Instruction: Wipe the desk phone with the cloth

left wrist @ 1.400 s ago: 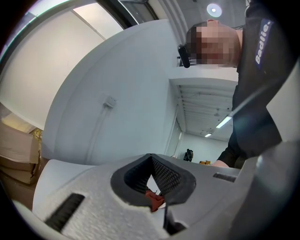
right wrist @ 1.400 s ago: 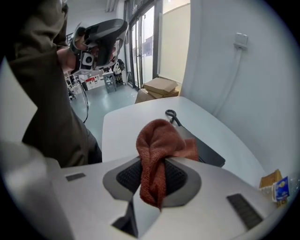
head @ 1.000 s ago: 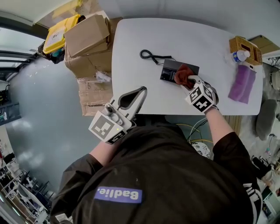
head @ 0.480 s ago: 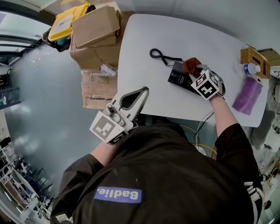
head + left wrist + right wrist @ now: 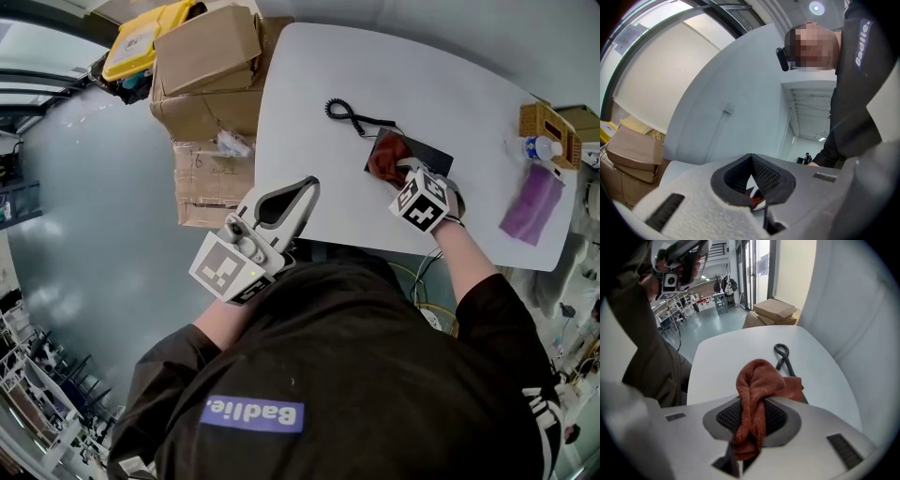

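A black desk phone (image 5: 427,153) lies on the white table (image 5: 309,84), and its coiled cord (image 5: 343,113) trails off to the far left. My right gripper (image 5: 401,173) is shut on a rust-red cloth (image 5: 383,159), which presses on the phone's left part. In the right gripper view the cloth (image 5: 757,380) bunches between the jaws and hides most of the phone; the cord (image 5: 783,355) lies beyond. My left gripper (image 5: 302,187) hovers shut and empty at the table's near left edge. In its own view the left gripper (image 5: 752,176) points up at a wall.
Stacked cardboard boxes (image 5: 208,58) and a yellow case (image 5: 141,42) stand left of the table. At the table's right end are a purple cloth (image 5: 530,202), a wicker basket (image 5: 546,120) and a bottle (image 5: 532,147). Cables (image 5: 427,281) hang below the near edge.
My right gripper has swept the cloth over the phone, from its right part, past the far edge, to its left part. The left gripper has stayed put.
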{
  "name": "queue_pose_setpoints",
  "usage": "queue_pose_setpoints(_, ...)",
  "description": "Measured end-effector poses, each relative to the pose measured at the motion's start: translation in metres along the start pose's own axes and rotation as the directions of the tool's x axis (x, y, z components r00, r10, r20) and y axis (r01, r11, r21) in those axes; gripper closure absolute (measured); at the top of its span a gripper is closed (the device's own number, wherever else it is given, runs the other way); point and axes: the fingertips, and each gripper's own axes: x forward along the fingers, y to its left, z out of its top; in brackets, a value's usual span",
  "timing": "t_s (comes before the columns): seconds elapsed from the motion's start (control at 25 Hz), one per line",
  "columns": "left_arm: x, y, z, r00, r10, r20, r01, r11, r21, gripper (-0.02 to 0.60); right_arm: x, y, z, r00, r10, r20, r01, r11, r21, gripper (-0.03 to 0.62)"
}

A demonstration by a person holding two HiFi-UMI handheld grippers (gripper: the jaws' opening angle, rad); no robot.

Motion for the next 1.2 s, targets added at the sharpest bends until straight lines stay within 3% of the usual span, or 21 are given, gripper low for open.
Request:
queue_pose_setpoints(0.28,-0.005,0.004,0.004,1.0,0.022,0.001,-0.022,1.0,0.006,0.572,0.015,0.017,0.012,0.998,0.058,-0.005,-0.058,0.998,-0.031,0.505)
queue_pose_setpoints(0.6,-0.016,0.001,0.007,0.992,0.128,0.02,-0.129,0.991,0.022,0.572,0.025,-0.02,0.019,0.997,0.071,-0.025,-0.073,0.993,-0.091,0.505)
queue_pose_setpoints(0.8,-0.022,-0.014,0.007,0.98,0.182,0.075,-0.185,0.982,0.035,0.572,0.028,-0.046,0.021,0.998,0.066,-0.024,-0.069,0.99,-0.119,0.505)
queue_pose_setpoints(1.04,-0.036,-0.034,-0.003,0.974,0.217,0.071,-0.22,0.975,0.041,0.572,0.024,-0.064,0.028,1.0,0.018,-0.009,-0.019,0.989,-0.145,0.505)
queue_pose_setpoints(1.2,-0.044,-0.043,-0.008,0.983,0.174,0.055,-0.176,0.983,0.042,0.572,0.001,-0.049,0.036,0.999,-0.028,0.037,0.032,0.992,-0.122,0.505)
